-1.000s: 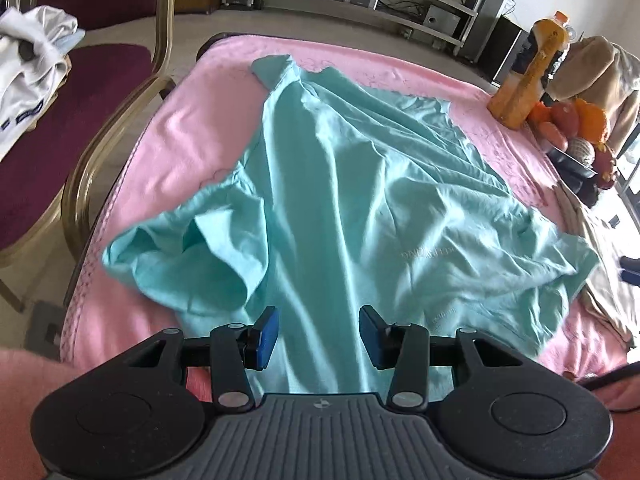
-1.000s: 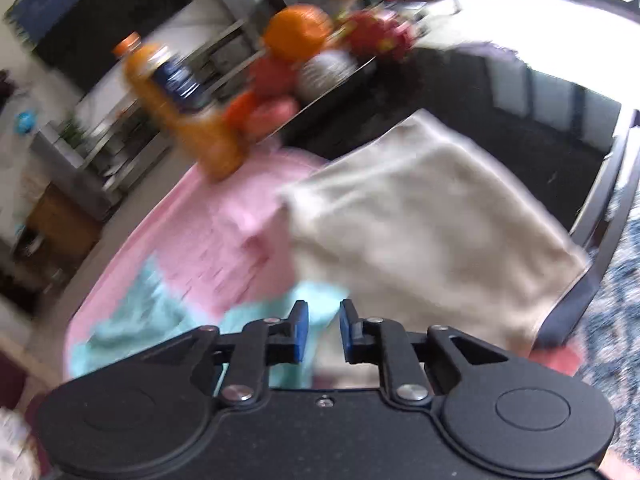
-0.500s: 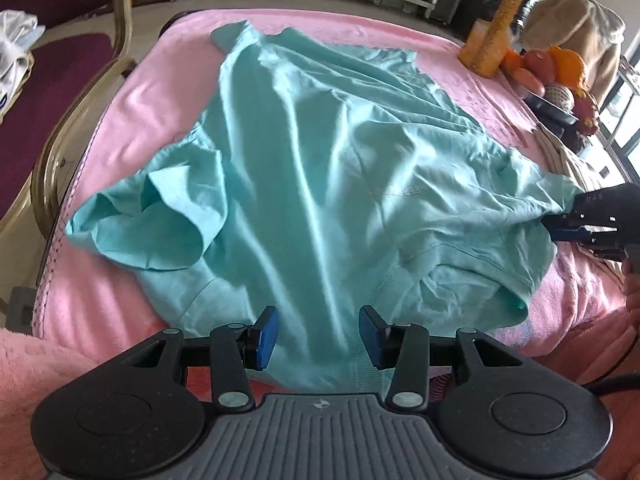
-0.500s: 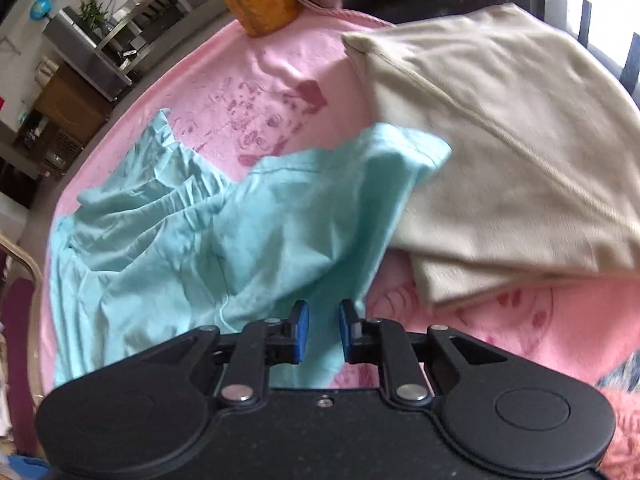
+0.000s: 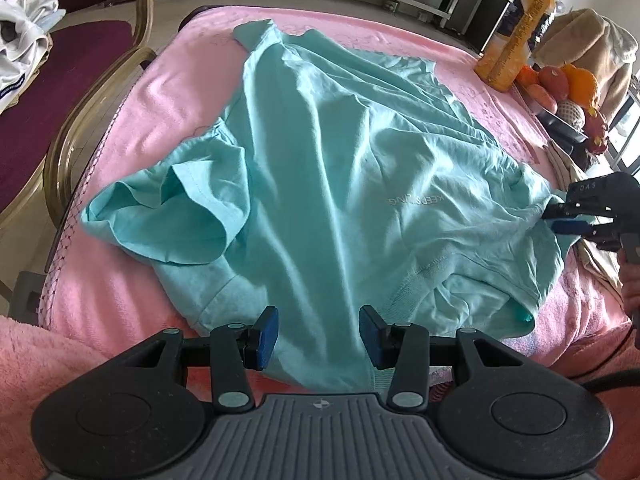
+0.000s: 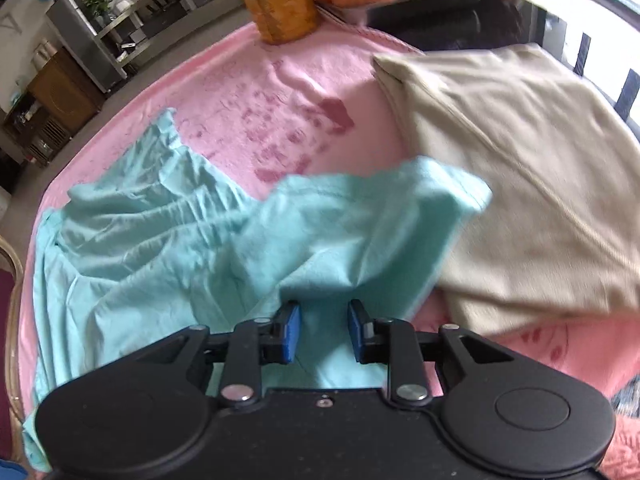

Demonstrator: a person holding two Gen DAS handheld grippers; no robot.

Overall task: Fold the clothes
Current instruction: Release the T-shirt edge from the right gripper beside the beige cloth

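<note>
Currently, teal T-shirt (image 5: pixel 320 184) spread on pink blanket (image 5: pixel 160 92), left gripper (image 5: pixel 319 336) jaws released, right gripper (image 6: pixel 323 330) jaws parted around sleeve

I count 1 teal shirt (image 5: pixel 320 184) and 1 beige cloth (image 6: pixel 520 184) on 1 pink blanket (image 5: pixel 168 92). 2 tools: left (image 5: pixel 319 338), right (image 6: pixel 324 332). 1 juice bottle (image 5: pixel 516 36), 1 fruit tray (image 5: pixel 568 132) w/ approx. 6 fruits, can't tell exactly. 1 chair (image 5: pixel 80 92) w/ 1 white garment (image 5: pixel 20 48). 1 more beige garment (image 5: pixel 588 52) behind the fruit.
</note>
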